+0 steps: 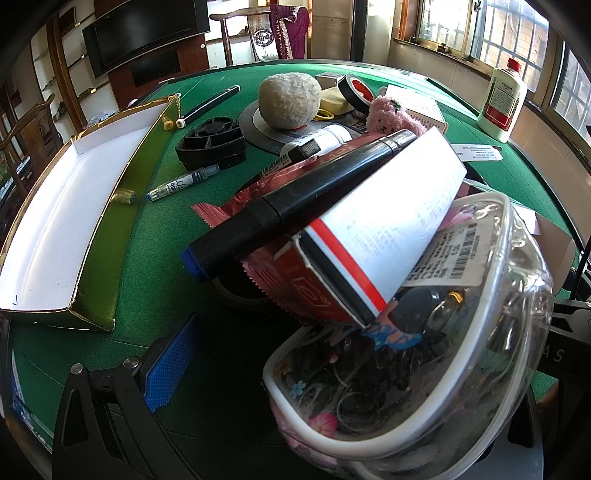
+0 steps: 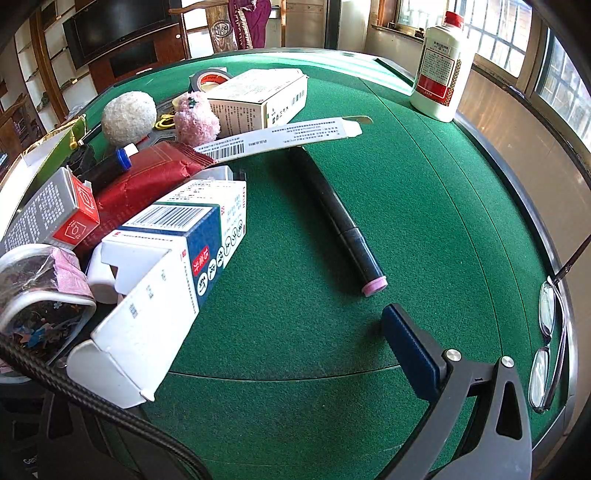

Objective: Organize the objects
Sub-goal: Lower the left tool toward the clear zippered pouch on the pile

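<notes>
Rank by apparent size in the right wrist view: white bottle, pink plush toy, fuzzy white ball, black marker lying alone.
1. Black marker, the longest, though it lies nearest the camera.
2. White bottle.
3. Pink plush toy and fuzzy white ball: look alike, so no ranking.

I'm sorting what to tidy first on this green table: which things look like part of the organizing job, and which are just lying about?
Likely for the job:
black marker with pink cap
blue-capped marker
blue and white box
clear tub of small bits
empty gold-edged box lid

Likely lying about:
white bottle with red cap
eyeglasses
television
</notes>
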A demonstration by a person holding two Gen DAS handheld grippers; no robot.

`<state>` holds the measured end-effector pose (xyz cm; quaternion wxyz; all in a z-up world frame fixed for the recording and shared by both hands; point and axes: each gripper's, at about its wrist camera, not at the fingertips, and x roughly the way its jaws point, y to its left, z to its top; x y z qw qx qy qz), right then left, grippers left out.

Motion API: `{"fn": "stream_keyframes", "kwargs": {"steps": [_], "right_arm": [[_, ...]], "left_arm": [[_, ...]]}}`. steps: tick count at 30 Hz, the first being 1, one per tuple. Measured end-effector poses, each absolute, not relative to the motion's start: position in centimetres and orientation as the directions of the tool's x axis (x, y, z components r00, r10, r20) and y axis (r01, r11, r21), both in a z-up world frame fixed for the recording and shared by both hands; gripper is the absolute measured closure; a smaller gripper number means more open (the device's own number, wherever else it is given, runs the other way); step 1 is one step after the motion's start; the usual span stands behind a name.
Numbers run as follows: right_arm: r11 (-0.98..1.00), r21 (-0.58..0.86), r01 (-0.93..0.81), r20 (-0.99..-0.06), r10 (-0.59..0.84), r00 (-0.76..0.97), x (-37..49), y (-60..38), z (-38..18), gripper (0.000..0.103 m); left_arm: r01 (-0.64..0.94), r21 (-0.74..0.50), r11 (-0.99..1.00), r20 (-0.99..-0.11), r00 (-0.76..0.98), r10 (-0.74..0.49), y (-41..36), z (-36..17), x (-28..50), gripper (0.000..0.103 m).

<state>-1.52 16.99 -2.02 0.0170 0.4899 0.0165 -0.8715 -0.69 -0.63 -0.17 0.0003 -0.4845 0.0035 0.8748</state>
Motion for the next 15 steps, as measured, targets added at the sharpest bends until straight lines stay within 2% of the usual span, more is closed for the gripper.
{"fn": "stream_keyframes", "kwargs": {"steps": [15], "right_arm": [[-0.999, -0.009, 0.05, -0.853, -0.018, -0.521, -1.42, 16.74, -2.04, 0.0]], "left_arm": [[-0.01, 0.007, -1.0, -0.848, -0.53, 0.0, -0.72, -0.33, -0.88, 0.001]]}}
